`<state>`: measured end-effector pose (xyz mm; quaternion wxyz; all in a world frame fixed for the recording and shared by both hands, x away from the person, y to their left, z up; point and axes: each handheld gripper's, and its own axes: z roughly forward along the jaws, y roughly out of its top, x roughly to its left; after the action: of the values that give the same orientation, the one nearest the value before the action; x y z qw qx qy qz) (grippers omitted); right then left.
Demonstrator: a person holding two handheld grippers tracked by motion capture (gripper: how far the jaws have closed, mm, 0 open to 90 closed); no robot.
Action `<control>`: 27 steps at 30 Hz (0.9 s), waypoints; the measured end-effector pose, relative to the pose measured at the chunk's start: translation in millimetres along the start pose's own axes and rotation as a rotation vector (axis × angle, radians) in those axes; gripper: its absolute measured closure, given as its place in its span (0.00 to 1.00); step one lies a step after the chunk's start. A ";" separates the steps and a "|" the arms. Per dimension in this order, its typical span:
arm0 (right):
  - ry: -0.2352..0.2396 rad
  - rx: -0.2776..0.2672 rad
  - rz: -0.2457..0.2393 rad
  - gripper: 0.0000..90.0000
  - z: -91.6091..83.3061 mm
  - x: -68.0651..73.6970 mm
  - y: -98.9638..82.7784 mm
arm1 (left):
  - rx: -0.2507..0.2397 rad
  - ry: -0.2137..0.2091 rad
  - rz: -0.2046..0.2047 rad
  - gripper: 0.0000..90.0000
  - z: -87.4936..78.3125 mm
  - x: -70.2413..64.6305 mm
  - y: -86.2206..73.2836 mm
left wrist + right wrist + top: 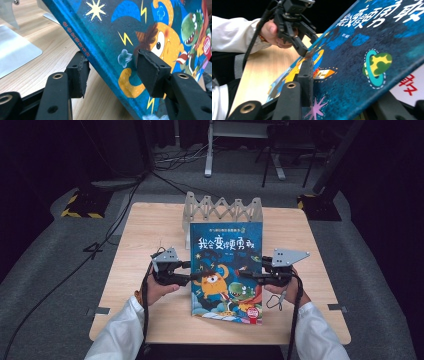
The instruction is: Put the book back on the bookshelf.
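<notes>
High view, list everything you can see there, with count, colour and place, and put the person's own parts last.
book: one, blue cover with orange and green monsters, standing tilted at mid table between the two grippers
rack: one, grey zigzag, upright at the table's far edge behind the book
table: one, light wood, centre of view
floor: grey, around the table, with black cables and stand feet beyond the far edge
left gripper: one, black with grey plate, at the book's spine edge, fingers either side of it, gap visible at the cover
right gripper: one, black with grey plate, at the book's opposite edge
sleeves: two, white, entering from the bottom
</notes>
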<state>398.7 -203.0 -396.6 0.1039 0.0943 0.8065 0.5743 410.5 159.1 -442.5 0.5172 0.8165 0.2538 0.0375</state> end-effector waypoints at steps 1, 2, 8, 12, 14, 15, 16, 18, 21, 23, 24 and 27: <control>0.001 -0.002 -0.007 0.72 -0.3 1.5 1.1 | 0.006 -0.008 0.000 0.44 2.0 -0.2 1.0; 0.001 0.002 -0.010 0.73 -0.3 2.0 1.8 | 0.009 -0.016 0.005 0.41 4.5 -0.6 2.1; 0.030 -0.008 -0.049 0.73 -1.3 7.1 3.3 | -0.028 -0.095 -0.012 0.27 12.3 -1.6 14.0; 0.044 -0.009 -0.071 0.73 -1.1 10.6 5.3 | -0.037 -0.090 0.000 0.22 12.5 -4.2 23.1; 0.041 -0.006 -0.078 0.73 -1.7 11.5 5.7 | -0.059 -0.094 -0.014 0.26 9.2 -2.4 25.1; 0.043 -0.006 -0.079 0.73 -2.0 11.6 5.7 | -0.071 -0.097 -0.017 0.28 7.1 -1.3 25.8; 0.045 -0.005 -0.079 0.73 -2.2 11.6 5.9 | -0.076 -0.098 -0.008 0.30 4.6 -1.4 26.7; 0.046 -0.006 -0.083 0.74 -3.4 11.8 7.1 | -0.094 -0.092 0.013 0.35 0.4 -2.6 27.6; 0.022 0.005 -0.084 0.74 -4.8 11.5 9.4 | -0.154 -0.081 0.048 0.45 -10.5 -5.8 30.9; 0.015 0.013 -0.079 0.75 -6.0 10.2 10.1 | -0.169 -0.073 0.079 0.52 -15.6 -10.0 34.2; 0.013 0.017 -0.080 0.75 -6.4 10.2 10.4 | -0.168 -0.061 0.097 0.54 -17.9 -13.0 36.3; 0.002 0.031 -0.079 0.75 -6.5 10.4 11.0 | -0.162 -0.033 0.154 0.57 -22.5 -22.6 40.2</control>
<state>387.3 -202.6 -384.7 0.1242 0.0632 0.8185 0.5573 398.7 153.9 -392.8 0.5812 0.7896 0.1780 0.0839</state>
